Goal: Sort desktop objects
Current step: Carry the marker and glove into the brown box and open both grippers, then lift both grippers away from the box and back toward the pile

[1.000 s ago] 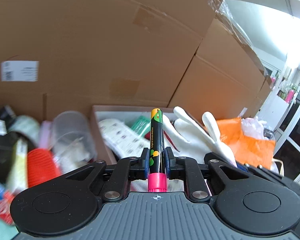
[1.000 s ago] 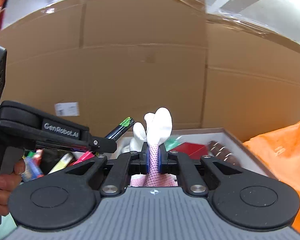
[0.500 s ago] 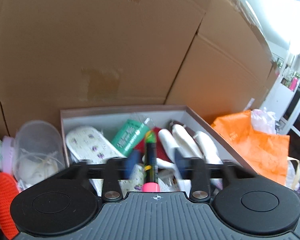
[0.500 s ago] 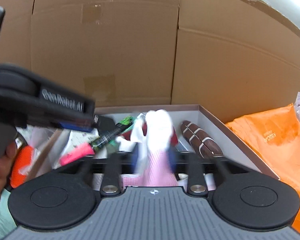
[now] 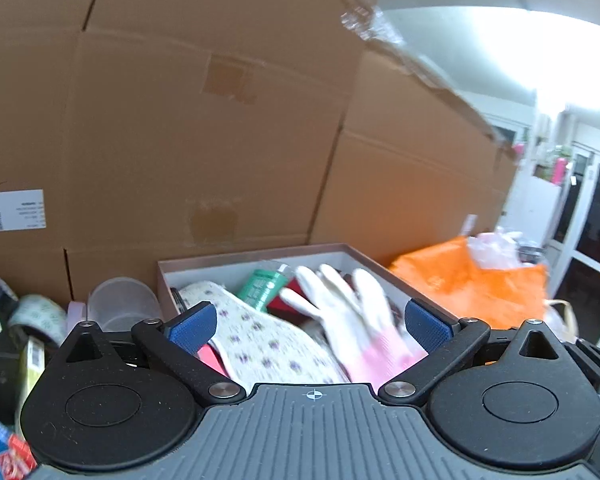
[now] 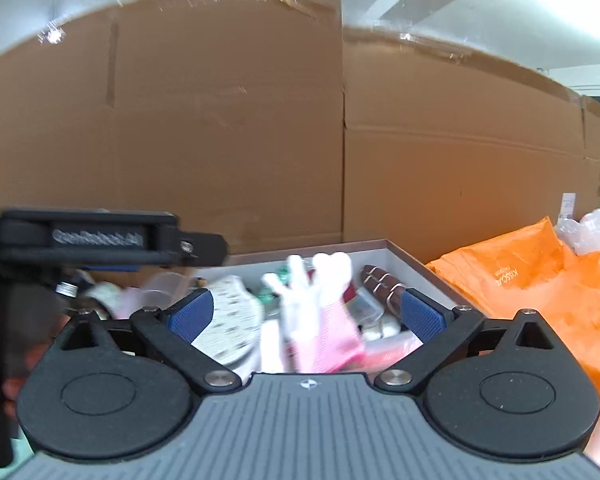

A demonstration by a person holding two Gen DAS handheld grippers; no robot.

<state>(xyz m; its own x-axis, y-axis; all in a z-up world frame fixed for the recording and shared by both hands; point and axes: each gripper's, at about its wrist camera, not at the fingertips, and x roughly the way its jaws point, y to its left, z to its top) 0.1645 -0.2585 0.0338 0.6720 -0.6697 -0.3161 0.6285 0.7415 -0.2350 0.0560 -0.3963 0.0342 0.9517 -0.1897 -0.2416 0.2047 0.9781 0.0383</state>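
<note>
- Standing by the desk: both grippers point at the open box [image 5: 260,258] in front of the big cardboard cartons [image 5: 204,132].
- Left gripper [image 5: 306,326] has its jaws opening wide, blue pads [image 5: 190,326] gripping nothing.
- Right gripper [image 6: 306,316], same deal, jaws opening with nothing pinched.
- White and pink glove [image 6: 312,304] sits blurry in the box, just beyond the right pads, not touched.
- Flowery insole [image 5: 256,332] and a green tube [image 5: 266,284] lie in there too.
- Orange bag [image 6: 540,284] sits right of the box.
</note>
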